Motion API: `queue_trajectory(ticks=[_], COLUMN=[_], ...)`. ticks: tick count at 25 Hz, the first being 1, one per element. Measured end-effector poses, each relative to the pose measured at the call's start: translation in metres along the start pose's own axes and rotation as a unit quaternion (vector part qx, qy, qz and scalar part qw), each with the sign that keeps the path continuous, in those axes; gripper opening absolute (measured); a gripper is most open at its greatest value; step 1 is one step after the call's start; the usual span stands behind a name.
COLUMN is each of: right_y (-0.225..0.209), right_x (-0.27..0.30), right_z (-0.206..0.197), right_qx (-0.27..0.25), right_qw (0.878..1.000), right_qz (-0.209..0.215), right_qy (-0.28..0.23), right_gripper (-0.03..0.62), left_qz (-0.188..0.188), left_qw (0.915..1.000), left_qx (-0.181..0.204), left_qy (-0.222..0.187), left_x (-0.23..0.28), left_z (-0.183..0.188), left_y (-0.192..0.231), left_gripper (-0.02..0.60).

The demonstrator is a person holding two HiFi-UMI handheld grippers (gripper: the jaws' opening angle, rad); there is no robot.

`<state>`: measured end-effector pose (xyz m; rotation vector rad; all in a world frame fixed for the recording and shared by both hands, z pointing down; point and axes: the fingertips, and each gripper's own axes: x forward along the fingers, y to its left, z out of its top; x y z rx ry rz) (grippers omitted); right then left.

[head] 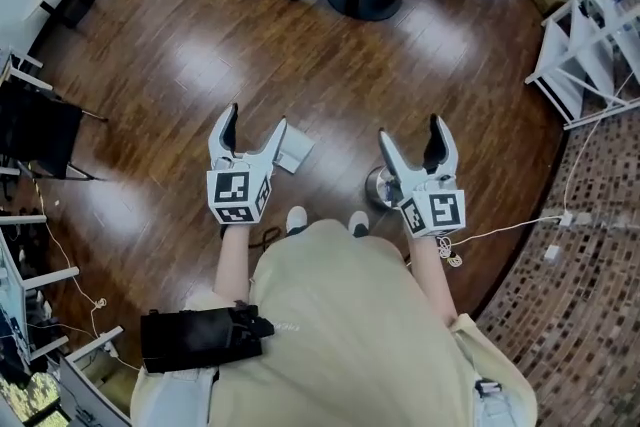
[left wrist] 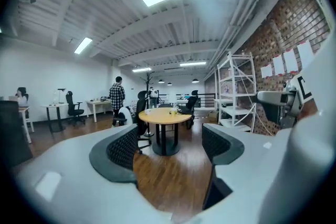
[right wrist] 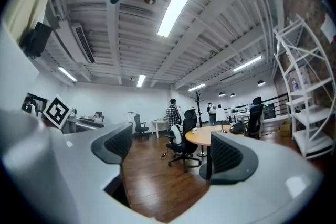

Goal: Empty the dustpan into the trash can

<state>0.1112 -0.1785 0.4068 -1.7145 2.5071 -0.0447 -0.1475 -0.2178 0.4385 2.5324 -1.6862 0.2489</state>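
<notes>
Both tongs stand wide apart with nothing between them. I have the left tongs [head: 256,121] and the right tongs [head: 411,131] held up, pointing roughly level above the dark wooden floor [head: 180,55]. What looks like the pale flat dustpan [head: 296,151] lies on the floor past the left tongs. The round shiny metal trash can [head: 377,185] stands apart from it, half hidden behind the right tongs, near my shoes [head: 297,218].
</notes>
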Motion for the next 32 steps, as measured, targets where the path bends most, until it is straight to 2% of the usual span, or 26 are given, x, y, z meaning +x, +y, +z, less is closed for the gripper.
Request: queue_trajectory(ticks=[3,5,9,12,14,18,22,25,32], right_y=[-0.004,-0.005,-0.013,-0.024,-0.029,-0.034,-0.030,-0.036,-0.040], right_x=[0.002,0.001,-0.008,-0.014,-0.017,-0.020,-0.021,-0.026,-0.023], right_z=[0.013,0.020,0.032,0.034,0.034,0.030,0.023,0.013,0.012], right_qx=[-0.009,-0.018,-0.002,-0.007,-0.009,-0.007,-0.008,0.011,0.000], right_qw=[1.000,1.000,0.999,0.998,0.998,0.998,0.998,0.998,0.998], right_qz=[-0.008,-0.010,-0.031,-0.048,-0.053,-0.058,-0.054,-0.062,-0.058], right_qy=[-0.011,-0.017,-0.042,-0.040,-0.037,-0.026,-0.008,0.004,0.010], right_gripper=[0.442,0.442,0.442,0.442,0.442,0.442,0.442,0.439,0.430], left_qz=[-0.037,-0.065,-0.095,-0.086,-0.086,-0.084,-0.056,-0.061,-0.061], left_qw=[0.9988,0.9972,0.9951,0.9953,0.9950,0.9955,0.9972,0.9971,0.9972], left_qx=[-0.014,-0.020,-0.002,0.027,0.027,0.023,0.049,0.046,0.044], left_qy=[-0.028,-0.033,-0.028,-0.035,-0.044,-0.035,-0.009,0.004,-0.004], left_x=[0.011,0.016,0.024,0.028,0.029,0.035,0.040,0.042,0.044], left_z=[0.027,0.035,0.035,0.042,0.044,0.043,0.034,0.026,0.024], left_y=[-0.035,-0.061,-0.097,-0.105,-0.106,-0.107,-0.101,-0.106,-0.106], left_gripper=[0.377,0.377,0.377,0.345,0.321,0.321,0.325,0.333,0.341])
